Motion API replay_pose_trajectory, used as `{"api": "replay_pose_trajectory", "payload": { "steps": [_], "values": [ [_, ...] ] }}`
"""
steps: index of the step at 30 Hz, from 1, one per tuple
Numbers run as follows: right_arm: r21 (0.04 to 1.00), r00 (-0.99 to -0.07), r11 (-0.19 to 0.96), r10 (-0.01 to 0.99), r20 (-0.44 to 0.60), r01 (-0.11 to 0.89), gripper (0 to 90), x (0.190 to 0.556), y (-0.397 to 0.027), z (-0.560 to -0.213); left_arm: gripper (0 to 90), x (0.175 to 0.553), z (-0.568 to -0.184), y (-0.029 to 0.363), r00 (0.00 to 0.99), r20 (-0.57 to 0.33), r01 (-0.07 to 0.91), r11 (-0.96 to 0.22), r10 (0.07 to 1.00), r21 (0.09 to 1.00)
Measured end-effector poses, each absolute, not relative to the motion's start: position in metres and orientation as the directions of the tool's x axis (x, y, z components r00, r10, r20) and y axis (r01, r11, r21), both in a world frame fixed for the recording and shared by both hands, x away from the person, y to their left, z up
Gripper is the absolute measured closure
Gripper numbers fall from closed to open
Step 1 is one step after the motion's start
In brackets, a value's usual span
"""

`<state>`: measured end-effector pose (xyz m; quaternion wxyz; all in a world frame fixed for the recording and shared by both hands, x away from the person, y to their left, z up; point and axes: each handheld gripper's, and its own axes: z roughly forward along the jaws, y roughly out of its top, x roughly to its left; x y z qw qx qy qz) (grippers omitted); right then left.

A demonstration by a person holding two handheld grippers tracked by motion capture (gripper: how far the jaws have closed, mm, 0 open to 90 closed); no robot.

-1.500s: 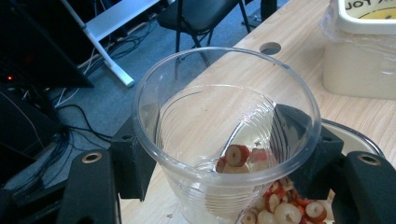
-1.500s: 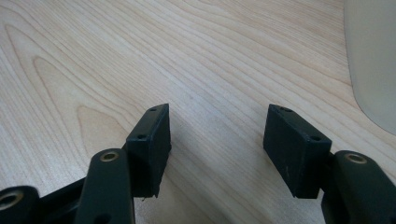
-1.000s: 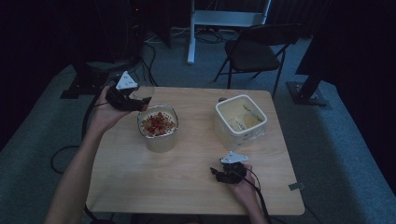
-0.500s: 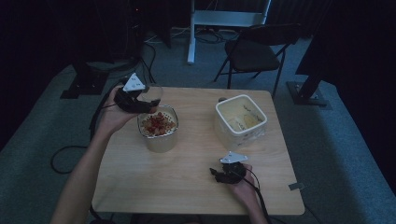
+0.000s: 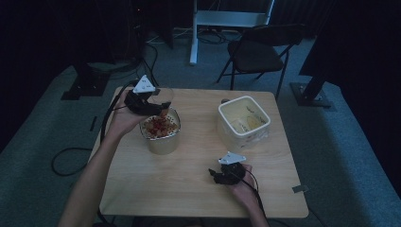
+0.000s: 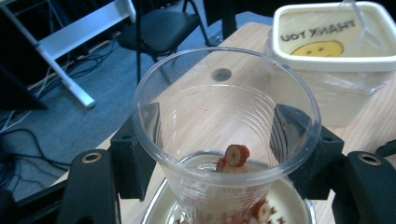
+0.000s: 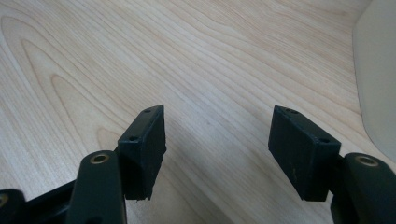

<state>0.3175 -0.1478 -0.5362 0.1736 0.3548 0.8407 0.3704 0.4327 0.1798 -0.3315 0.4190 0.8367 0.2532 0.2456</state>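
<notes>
Holding: left gripper pinches a clear plastic cup, one jaw pressed against each side of the cup wall; in the high view the same left gripper sits at the far left rim of the metal bowl.
Cup tilt: tipped on its side with its mouth toward the gripper's camera, its lower wall just above the metal bowl.
Cup contents: a few red and pale slices lie on the lower inside wall of the cup; what they are cannot be told.
Metal bowl: stands on the table, left of the table's middle, holding a heap of red and pale pieces.
White tub: a square white container stands to the right of the metal bowl, well apart from it; in the left gripper view the white container shows a yellow smiley and mirrored lettering through its clear lid.
Right gripper: right gripper rests low near the front edge of the table, to the right of and nearer than the metal bowl; its jaws are spread, having just opened a little further, with nothing between them but bare table wood.
Right gripper neighbour: an edge of the white container shows at the right of the right gripper view, apart from the jaws.
Background: a black folding chair stands on the floor beyond the table, behind the white container.
</notes>
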Motion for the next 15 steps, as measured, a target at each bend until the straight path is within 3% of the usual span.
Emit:
{"api": "replay_pose_trajectory", "payload": {
  "steps": [15],
  "values": [
    [0.731,-0.673,0.486,0.738,-0.049,0.479,35.5,0.315,-0.155,-0.544,35.2,0.436,-0.330,0.145,0.784,0.169,0.195,-0.496,0.597,0.846]
  ]
}}
